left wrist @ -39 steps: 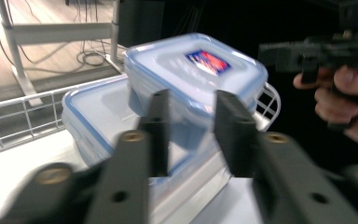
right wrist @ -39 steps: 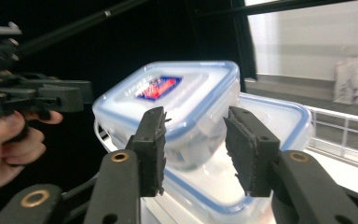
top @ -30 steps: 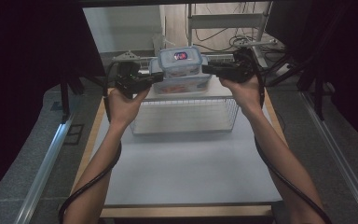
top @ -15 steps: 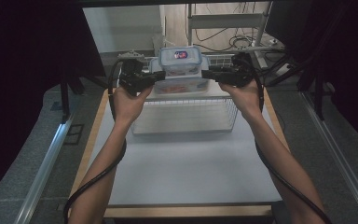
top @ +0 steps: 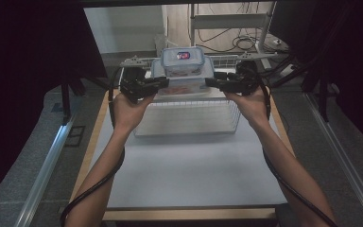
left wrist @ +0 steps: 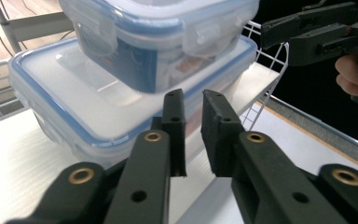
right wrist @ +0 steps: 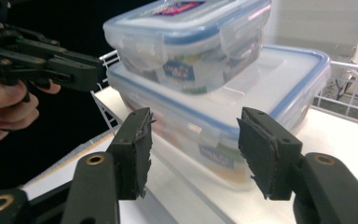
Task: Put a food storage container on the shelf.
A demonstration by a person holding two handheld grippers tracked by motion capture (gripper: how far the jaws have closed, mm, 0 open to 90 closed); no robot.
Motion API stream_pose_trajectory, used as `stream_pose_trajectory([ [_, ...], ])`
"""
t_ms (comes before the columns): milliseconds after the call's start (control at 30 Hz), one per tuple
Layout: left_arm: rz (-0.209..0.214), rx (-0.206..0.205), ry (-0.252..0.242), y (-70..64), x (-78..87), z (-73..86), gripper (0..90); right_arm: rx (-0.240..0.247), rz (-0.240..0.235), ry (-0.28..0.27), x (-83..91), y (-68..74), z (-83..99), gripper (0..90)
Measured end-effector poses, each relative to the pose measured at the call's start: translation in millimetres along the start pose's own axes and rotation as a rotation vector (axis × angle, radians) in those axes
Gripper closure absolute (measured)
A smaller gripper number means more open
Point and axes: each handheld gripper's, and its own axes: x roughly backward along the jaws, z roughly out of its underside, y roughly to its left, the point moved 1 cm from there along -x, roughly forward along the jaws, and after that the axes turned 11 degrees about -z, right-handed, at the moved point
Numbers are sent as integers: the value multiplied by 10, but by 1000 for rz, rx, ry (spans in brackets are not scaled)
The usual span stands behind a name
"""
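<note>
- Small box (top: 183, 60) stacked on large box (top: 184, 81), behind wire basket (top: 189, 118)
- Left gripper (left wrist: 193, 105): jaws nearly closed, empty
- Right gripper (right wrist: 193, 140): jaws wide apart, empty

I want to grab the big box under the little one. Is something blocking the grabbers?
Nothing visible stands in between. The left gripper and the right gripper each point straight at a side of the big box, with only open air before it. The small box sits on its lid, above the jaws.
</note>
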Motion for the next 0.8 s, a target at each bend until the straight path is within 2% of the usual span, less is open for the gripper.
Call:
stream_pose_trajectory([
  [133, 8, -8, -3, -40, 49, 61, 714, 11, 1, 4, 46, 25, 58, 416],
  [700, -2, -96, 5, -246, 201, 431, 466, 46, 1, 52, 141, 146, 319, 323],
  [800, -2, -100, -6, -260, 219, 499, 376, 50, -1, 63, 151, 163, 378, 304],
])
